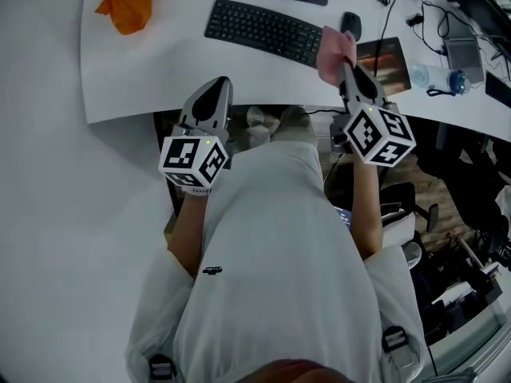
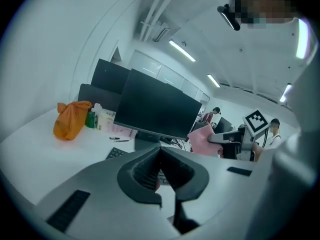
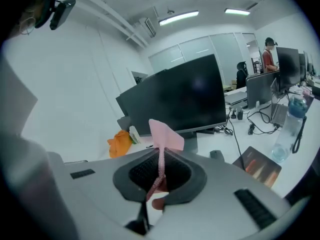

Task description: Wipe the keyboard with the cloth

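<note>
Nearest: the person's white shirt and both forearms, one claw in each hand, both at the near edge of the white table (image 1: pixel 144 78).

Left claw (image 1: pixel 217 86): its tips are over the near table edge, left of the keyboard's near side. In the left gripper view the left claw (image 2: pixel 161 154) has its jaws closed against each other with nothing between them.

Right claw (image 1: pixel 348 69): it points away from the person, over the table. The jaws are clamped on the pink cloth (image 1: pixel 337 48). In the right gripper view a thin fold of cloth (image 3: pixel 163 136) runs down between the jaws of the right claw (image 3: pixel 160 174), and a flap stands up above them.

The cloth sits at the right end of the black keyboard (image 1: pixel 263 29), overlapping that end from above. Contact with the keys: cannot tell.

Further out, right of the cloth: a black mouse (image 1: pixel 351 24), a dark pad (image 1: pixel 385 61) and a water bottle (image 1: pixel 437 78) lying on its side.

Far side: the monitor (image 3: pixel 180 101) stands beyond the keyboard. An orange bag (image 1: pixel 126 2) is at the far left, well apart from the keyboard.
</note>
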